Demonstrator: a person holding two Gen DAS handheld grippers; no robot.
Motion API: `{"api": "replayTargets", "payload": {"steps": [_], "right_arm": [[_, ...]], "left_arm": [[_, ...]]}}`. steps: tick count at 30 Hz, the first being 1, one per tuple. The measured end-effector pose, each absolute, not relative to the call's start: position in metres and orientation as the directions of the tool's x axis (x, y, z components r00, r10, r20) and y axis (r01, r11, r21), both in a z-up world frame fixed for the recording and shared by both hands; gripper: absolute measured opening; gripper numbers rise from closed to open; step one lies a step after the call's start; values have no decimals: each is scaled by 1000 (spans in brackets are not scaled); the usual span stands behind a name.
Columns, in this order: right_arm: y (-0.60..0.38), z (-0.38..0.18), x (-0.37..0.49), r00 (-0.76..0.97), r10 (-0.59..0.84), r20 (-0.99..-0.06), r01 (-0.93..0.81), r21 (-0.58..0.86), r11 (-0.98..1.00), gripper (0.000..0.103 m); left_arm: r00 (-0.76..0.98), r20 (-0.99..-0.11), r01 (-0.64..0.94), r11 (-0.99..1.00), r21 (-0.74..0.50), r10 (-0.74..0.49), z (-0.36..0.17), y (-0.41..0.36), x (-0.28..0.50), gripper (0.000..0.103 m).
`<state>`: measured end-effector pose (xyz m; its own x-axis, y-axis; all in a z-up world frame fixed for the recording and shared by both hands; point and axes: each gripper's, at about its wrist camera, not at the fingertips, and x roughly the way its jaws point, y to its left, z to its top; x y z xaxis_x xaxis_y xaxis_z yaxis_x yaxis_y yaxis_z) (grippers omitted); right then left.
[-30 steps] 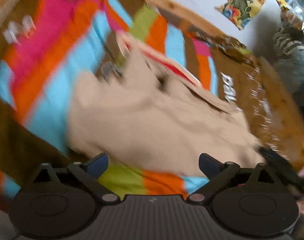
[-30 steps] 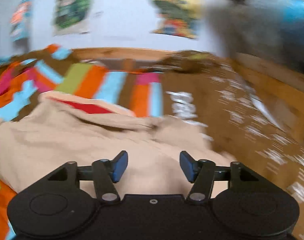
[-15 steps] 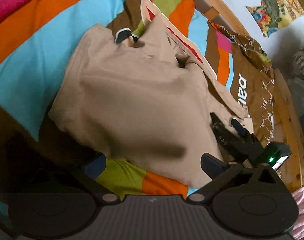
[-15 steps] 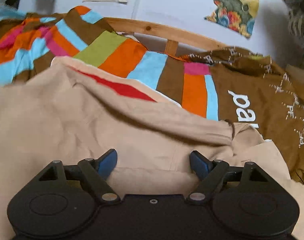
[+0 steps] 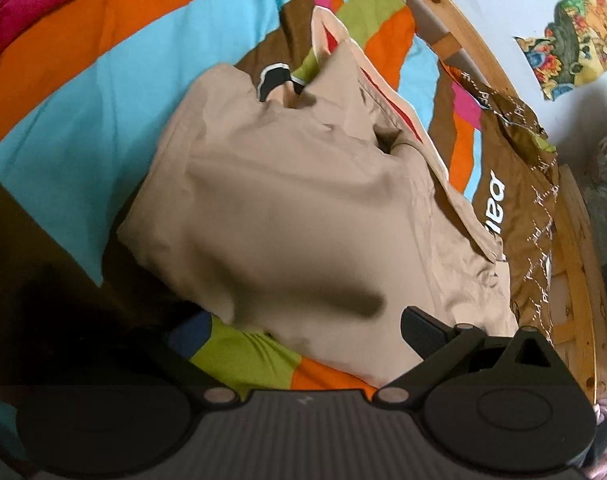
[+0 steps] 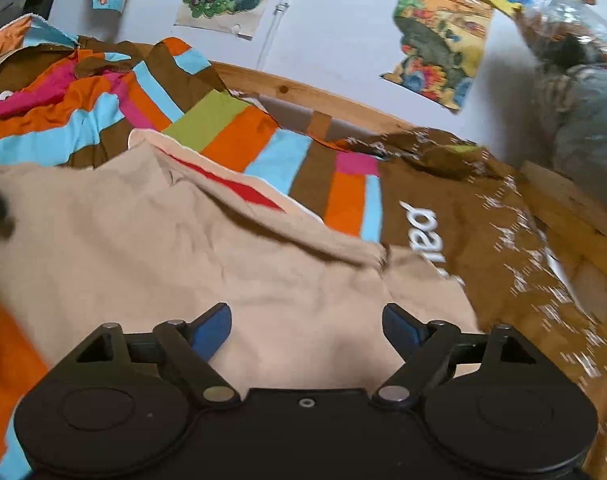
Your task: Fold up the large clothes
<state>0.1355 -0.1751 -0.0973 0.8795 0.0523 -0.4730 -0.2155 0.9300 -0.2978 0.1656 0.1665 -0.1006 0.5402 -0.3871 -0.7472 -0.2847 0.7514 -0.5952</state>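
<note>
Two grippers in view, one per wrist camera, both with jaws spread wide and nothing between them.

Left gripper (image 5: 303, 332): one blue-padded fingertip (image 5: 421, 330) shows clearly, hovering over the near edge of the beige garment (image 5: 303, 208). The other finger sits in deep shadow; only a dark blue pad shows, over the striped bedspread (image 5: 103, 92). Cannot tell whether either pad touches cloth. A dark blurred shadow falls across the garment's near part.

Right gripper (image 6: 306, 330): both blue pads visible, well apart, with the beige garment (image 6: 151, 240) filling the gap between and beyond them. No fold of cloth is pinched. Contact with the fabric cannot be judged from this view.

Garment position: lies bunched and partly folded on the bed, on top of the striped bedspread (image 6: 239, 140), toward the side of the bed with the wooden bed frame (image 6: 343, 108). A red-lined edge (image 6: 231, 184) shows along its far side. In the left wrist view a small black-and-white piece (image 5: 273, 80) shows at the garment's far end. Just beside the garment, toward the frame, lies a brown printed cloth (image 6: 455, 216) with white lettering; the two touch along the garment's edge.

Wall behind the frame carries colourful posters (image 6: 439, 36). Right wrist view is motion-blurred at its left and right margins.
</note>
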Motion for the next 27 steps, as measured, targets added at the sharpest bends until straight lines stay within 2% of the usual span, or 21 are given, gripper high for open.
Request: {"api": "replayTargets", "payload": {"steps": [2, 9, 10, 12, 15, 22, 23, 24, 26, 27], "right_arm": [[-174, -108, 125, 872, 23, -489, -207, -326, 922, 90], [-171, -157, 126, 872, 27, -489, -228, -355, 907, 89], [-172, -157, 126, 872, 31, -489, -227, -346, 910, 89], [-173, -156, 127, 868, 35, -496, -229, -337, 913, 89], [-176, -156, 126, 869, 45, -494, -230, -319, 919, 89], [-179, -155, 126, 868, 57, -494, -233, -302, 924, 89], [-179, -154, 126, 867, 59, -495, -233, -297, 926, 89], [-180, -153, 127, 864, 64, -499, -235, -288, 928, 89], [-184, -149, 127, 860, 79, -504, -238, -259, 936, 88], [-186, -148, 128, 856, 89, -509, -242, -242, 939, 87]], "left_arm": [[544, -756, -299, 757, -581, -365, -101, 167, 167, 102], [556, -757, -345, 733, -586, -344, -105, 174, 170, 100], [555, -759, -352, 731, -585, -340, -105, 175, 171, 95], [554, -761, -362, 726, -585, -337, -106, 176, 172, 78], [569, -751, -360, 719, -594, -335, -102, 176, 168, 68], [590, -740, -399, 680, -615, -323, -109, 182, 169, 68], [595, -738, -408, 672, -618, -319, -110, 183, 168, 57], [602, -740, -411, 679, -609, -300, -108, 183, 167, 31], [611, -744, -400, 705, -585, -270, -104, 179, 165, 11], [623, -740, -384, 724, -573, -255, -99, 175, 163, 6]]}}
